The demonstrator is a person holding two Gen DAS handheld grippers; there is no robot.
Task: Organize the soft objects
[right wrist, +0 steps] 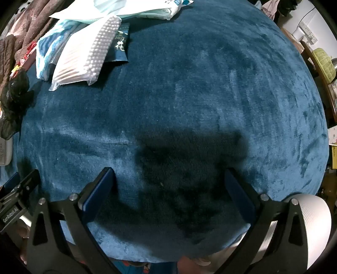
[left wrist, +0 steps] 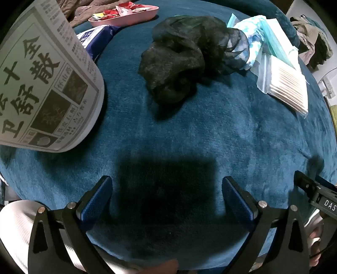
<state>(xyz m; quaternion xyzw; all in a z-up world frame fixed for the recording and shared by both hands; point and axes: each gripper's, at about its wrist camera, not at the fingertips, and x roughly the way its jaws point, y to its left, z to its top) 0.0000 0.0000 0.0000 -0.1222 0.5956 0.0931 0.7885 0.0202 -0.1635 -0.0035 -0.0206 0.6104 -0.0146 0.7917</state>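
Note:
A crumpled black mesh cloth (left wrist: 181, 57) lies on the blue plush cover (left wrist: 210, 130), far ahead of my open, empty left gripper (left wrist: 166, 196). Behind it lie a blue-and-white towel (left wrist: 250, 40), teal face masks (left wrist: 276, 40) and a bag of cotton swabs (left wrist: 286, 88). In the right wrist view my right gripper (right wrist: 170, 189) is open and empty over bare blue cover (right wrist: 200, 94). The cotton swab bag (right wrist: 84, 57), the blue-and-white towel (right wrist: 48, 52) and the black cloth (right wrist: 14, 99) lie at the upper left.
A large white paper roll package with black print (left wrist: 46, 84) stands at the left. A pink tray of red-wrapped candies (left wrist: 124, 13) and a blue pack (left wrist: 94, 38) sit behind it. A white tissue pack (right wrist: 147, 8) lies at the top. The right gripper's body (left wrist: 316, 194) shows at the right edge.

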